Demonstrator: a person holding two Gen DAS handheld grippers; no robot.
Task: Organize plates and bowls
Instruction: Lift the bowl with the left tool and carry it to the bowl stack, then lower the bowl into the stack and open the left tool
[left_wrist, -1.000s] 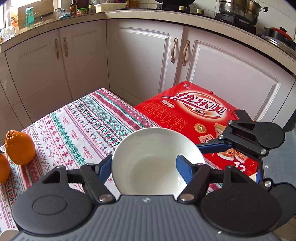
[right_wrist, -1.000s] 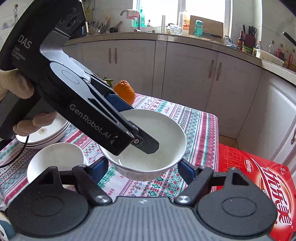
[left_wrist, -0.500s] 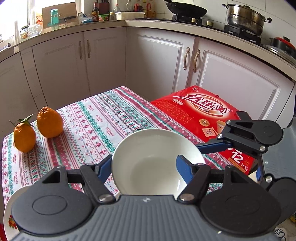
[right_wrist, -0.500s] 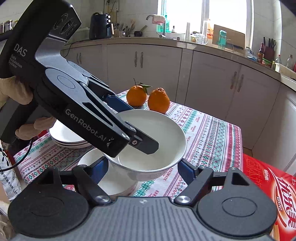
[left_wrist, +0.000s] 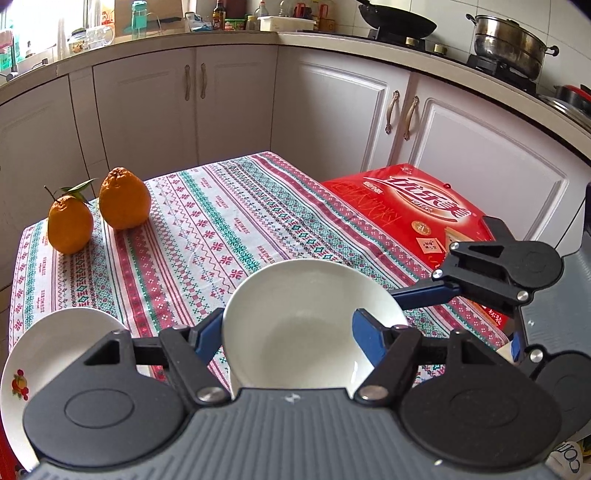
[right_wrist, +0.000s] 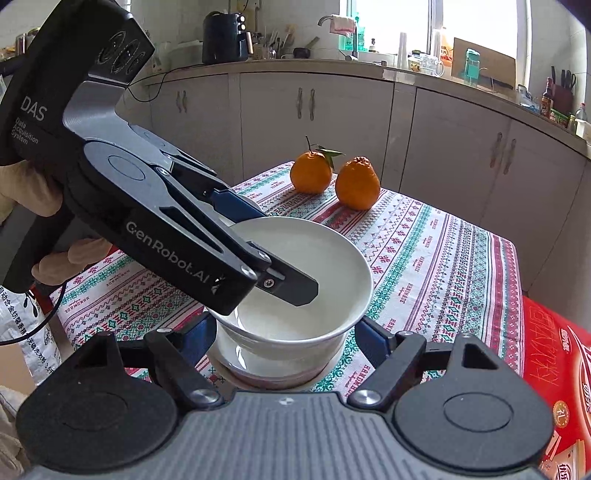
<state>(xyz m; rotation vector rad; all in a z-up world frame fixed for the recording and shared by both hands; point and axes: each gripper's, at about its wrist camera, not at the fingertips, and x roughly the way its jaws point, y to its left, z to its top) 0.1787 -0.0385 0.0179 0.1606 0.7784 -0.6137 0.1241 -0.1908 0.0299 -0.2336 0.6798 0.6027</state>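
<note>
Bowl (right_wrist: 295, 280) pinched at rim by left gripper (right_wrist: 266, 254), poised just over second bowl (right_wrist: 280, 354) on table (left_wrist: 229, 229), stacking step, right gripper (right_wrist: 284, 336) jaws wide, empty; next likely lower, then release.

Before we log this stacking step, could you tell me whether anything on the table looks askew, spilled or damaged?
Nothing looks spilled or damaged. The white bowl, pinched at its rim by the left gripper, sits slightly tilted above a second bowl below it. Two oranges stand upright on the tablecloth.
</note>
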